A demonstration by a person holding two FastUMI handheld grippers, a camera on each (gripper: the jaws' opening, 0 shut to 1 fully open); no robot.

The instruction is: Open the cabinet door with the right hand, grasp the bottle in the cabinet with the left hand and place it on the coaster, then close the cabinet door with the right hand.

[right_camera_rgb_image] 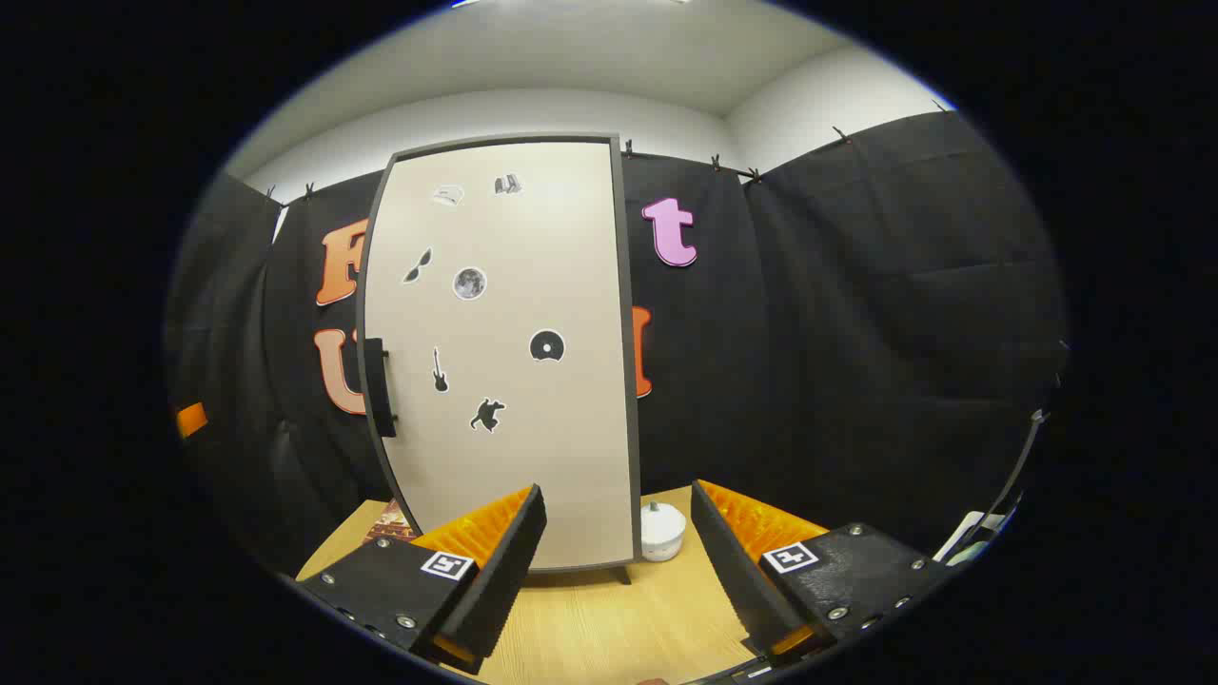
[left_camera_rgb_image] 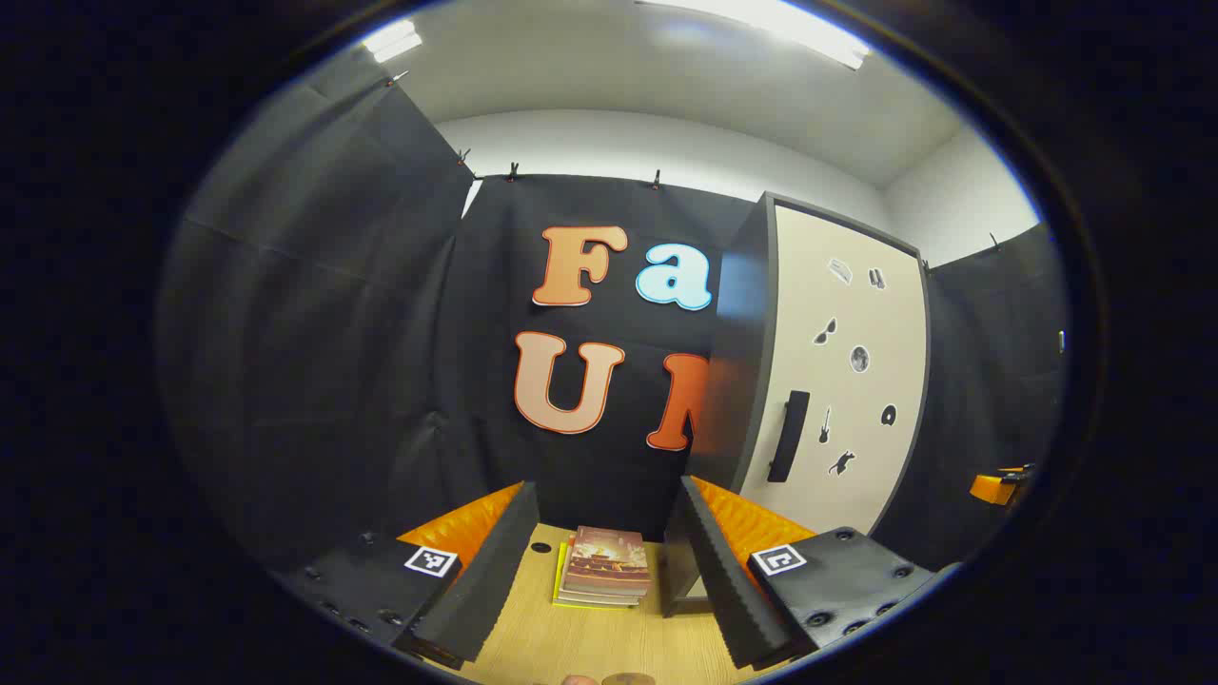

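My left gripper (left_camera_rgb_image: 599, 561) and right gripper (right_camera_rgb_image: 618, 561) match: black ribbed fingers (left_camera_rgb_image: 495, 561), orange backing, screwed black blocks with square markers (right_camera_rgb_image: 448, 565).

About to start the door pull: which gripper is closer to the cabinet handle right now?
Right, judging by views. The right gripper faces the cabinet door, the handle up to its left. The left gripper points at the books, the handle off right.

The shut door (right_camera_rgb_image: 504, 352) hides what is inside the cabinet. A white thing (right_camera_rgb_image: 661, 531) peeks out behind it, half hidden.
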